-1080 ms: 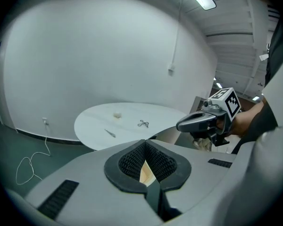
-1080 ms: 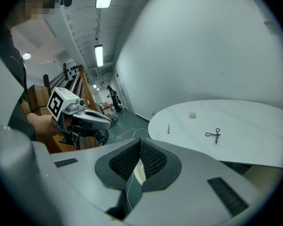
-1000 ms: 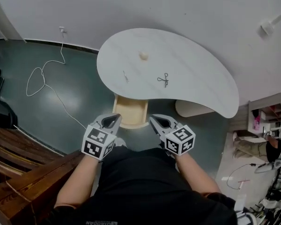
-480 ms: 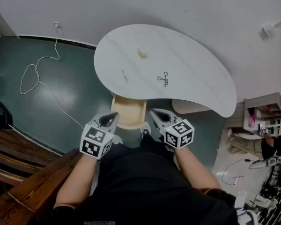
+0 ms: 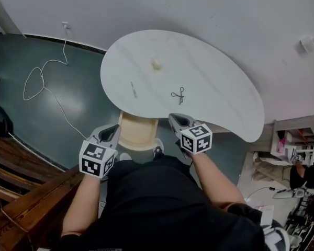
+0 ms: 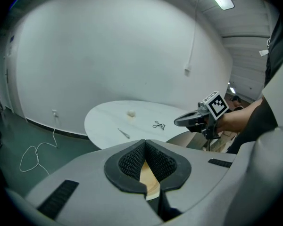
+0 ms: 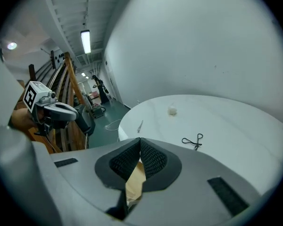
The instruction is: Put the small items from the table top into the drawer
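Beyond the right hand-held gripper [image 5: 174, 118] lies the clip [image 5: 178, 94].

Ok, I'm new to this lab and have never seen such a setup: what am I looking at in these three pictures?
No robot here: a person holds a two-jaw gripper in each hand, the left gripper and the right gripper; the patterned cubes belong to them. One picture comes from a camera on the person's head, looking down; the other two from cameras riding on each gripper, looking along its jaws. On the white table lie a small pale lump, a thin silvery piece and a black looped piece. Under the near edge a wooden drawer stands open. Both grippers are shut and hold nothing.
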A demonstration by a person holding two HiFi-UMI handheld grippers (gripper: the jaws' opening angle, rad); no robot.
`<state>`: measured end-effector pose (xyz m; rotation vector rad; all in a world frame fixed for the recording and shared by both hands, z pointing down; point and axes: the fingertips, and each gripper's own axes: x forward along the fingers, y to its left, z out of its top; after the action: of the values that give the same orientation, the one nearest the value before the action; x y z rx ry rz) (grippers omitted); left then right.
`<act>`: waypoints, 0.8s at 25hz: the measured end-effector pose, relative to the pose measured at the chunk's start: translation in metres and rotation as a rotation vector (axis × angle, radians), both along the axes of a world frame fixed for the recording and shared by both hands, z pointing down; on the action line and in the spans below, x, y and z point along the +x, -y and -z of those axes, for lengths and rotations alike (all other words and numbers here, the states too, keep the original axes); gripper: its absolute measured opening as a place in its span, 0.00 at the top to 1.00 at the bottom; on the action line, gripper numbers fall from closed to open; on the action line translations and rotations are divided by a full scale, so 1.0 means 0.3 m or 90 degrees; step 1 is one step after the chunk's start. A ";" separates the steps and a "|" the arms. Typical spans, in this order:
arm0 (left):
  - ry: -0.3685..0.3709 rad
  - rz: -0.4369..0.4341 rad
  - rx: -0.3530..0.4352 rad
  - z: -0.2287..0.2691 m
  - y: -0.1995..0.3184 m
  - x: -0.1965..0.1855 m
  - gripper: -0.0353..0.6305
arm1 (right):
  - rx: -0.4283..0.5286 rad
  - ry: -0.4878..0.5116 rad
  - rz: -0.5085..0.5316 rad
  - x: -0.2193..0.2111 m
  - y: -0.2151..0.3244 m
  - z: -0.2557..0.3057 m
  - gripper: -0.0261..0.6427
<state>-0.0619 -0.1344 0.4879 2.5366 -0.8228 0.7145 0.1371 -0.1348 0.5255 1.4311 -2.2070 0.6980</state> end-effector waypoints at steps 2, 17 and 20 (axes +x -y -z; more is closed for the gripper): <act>0.006 0.013 0.001 0.000 0.022 0.026 0.92 | -0.012 -0.007 -0.007 0.063 0.032 -0.024 0.96; 0.055 0.086 -0.040 -0.020 0.040 0.096 0.92 | -0.145 0.043 -0.132 0.413 0.195 -0.308 0.85; 0.056 0.097 -0.042 -0.017 0.037 0.098 0.92 | -0.159 0.057 -0.137 0.417 0.218 -0.332 0.85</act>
<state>-0.0326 -0.1454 0.4931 2.3690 -0.9924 0.7937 0.2622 -0.2001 0.6250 1.5435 -1.9625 1.0895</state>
